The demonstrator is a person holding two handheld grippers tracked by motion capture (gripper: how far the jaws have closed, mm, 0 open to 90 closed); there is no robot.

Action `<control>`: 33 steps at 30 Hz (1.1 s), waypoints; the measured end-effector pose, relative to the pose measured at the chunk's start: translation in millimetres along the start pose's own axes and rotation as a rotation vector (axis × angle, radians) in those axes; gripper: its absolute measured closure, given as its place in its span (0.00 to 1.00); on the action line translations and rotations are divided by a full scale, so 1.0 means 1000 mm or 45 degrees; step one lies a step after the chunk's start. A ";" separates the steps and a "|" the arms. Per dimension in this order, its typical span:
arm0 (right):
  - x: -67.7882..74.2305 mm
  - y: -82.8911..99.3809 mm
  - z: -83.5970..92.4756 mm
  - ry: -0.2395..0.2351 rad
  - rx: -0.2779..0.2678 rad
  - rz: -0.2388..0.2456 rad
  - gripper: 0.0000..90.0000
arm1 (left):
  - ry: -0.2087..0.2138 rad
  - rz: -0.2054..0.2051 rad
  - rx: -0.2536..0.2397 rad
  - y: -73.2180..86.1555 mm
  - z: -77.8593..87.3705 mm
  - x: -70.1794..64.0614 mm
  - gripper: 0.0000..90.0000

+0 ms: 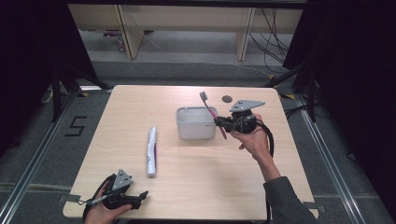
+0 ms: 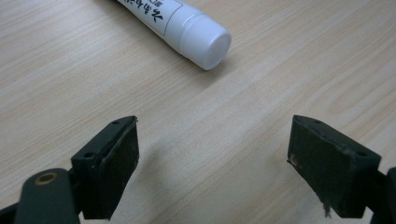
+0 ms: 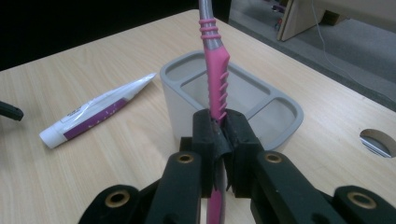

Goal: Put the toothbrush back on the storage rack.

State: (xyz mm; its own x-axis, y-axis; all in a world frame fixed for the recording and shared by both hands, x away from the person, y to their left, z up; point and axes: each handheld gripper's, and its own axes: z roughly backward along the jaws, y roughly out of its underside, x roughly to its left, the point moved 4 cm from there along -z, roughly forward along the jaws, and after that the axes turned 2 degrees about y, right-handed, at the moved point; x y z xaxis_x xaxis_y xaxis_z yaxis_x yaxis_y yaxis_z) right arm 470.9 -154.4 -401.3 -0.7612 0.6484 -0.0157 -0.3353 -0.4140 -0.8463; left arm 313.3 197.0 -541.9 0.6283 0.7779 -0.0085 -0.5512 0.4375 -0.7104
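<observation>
Wooden table [image 1: 196, 163], pink toothbrush [image 3: 215, 79] clamped between right gripper [image 3: 223, 128] jaws

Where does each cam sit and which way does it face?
High view: above the person's side, looking forward and down on the table; both forearms enter from the bottom.
Left gripper view: rides the left hand-held gripper, looking down at the tube; jaws apart.
Right gripper view: rides the right hand-held gripper, facing the holder; jaws clamp the toothbrush.
Shared: tube in all three.
</observation>
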 end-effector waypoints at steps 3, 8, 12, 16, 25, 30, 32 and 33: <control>-0.003 -0.003 -0.001 -0.003 -0.026 -0.019 0.94 | 0.001 0.001 0.001 0.000 0.000 0.000 0.18; -0.006 -0.010 -0.001 -0.009 -0.084 -0.070 0.94 | 0.002 0.006 0.001 0.000 0.000 0.000 0.18; -0.009 -0.014 -0.003 -0.013 -0.101 -0.104 0.94 | 0.001 0.001 -0.001 0.000 0.000 0.000 0.18; -0.014 -0.018 -0.004 -0.009 -0.133 -0.104 0.94 | 0.003 -0.002 0.008 0.000 0.001 0.000 0.18; -0.023 -0.023 -0.011 0.011 -0.175 -0.156 0.94 | 0.003 0.003 -0.001 0.000 0.000 0.000 0.18; -0.026 -0.023 -0.016 0.005 -0.190 -0.189 0.94 | 0.002 0.001 -0.001 0.000 0.000 0.000 0.18; -0.028 -0.023 -0.018 0.012 -0.196 -0.198 0.94 | 0.004 0.001 -0.002 0.000 0.000 0.000 0.18; -0.030 -0.024 -0.021 0.023 -0.210 -0.191 0.94 | -0.006 0.000 -0.001 0.000 0.000 0.000 0.18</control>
State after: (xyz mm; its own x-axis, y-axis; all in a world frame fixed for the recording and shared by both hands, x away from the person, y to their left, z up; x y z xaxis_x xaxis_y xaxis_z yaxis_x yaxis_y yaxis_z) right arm 512.9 -150.5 -391.9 -0.6992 0.7067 0.1084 -0.3471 -0.2030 -0.9156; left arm 313.3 197.1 -541.7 0.6255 0.7802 -0.0049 -0.5509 0.4373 -0.7108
